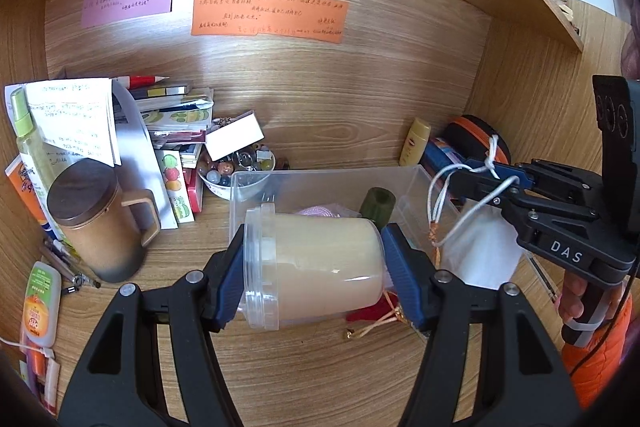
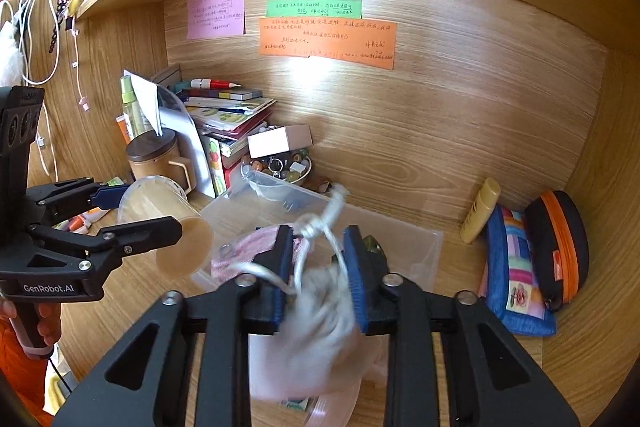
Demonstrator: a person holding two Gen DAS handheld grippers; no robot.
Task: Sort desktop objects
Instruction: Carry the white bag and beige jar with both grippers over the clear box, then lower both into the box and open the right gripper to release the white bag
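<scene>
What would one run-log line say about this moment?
left gripper: shut on plastic jar | right gripper: shut on white drawstring pouch | clear bin: beyond both

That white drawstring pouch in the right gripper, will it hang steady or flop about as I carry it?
Likely floppy: the white drawstring pouch sags as soft cloth below the right gripper, which pinches only its cord. Its blur suggests it swings. Probably light, since the thin cord carries it.

A clear plastic jar (image 1: pixel 316 267) full of beige paste lies on its side, lid to the left, raised in front of the clear plastic bin (image 1: pixel 416 179). A white drawstring pouch (image 2: pixel 320 327) hangs by its knotted cord (image 2: pixel 324 223), blurred, over that bin.
</scene>
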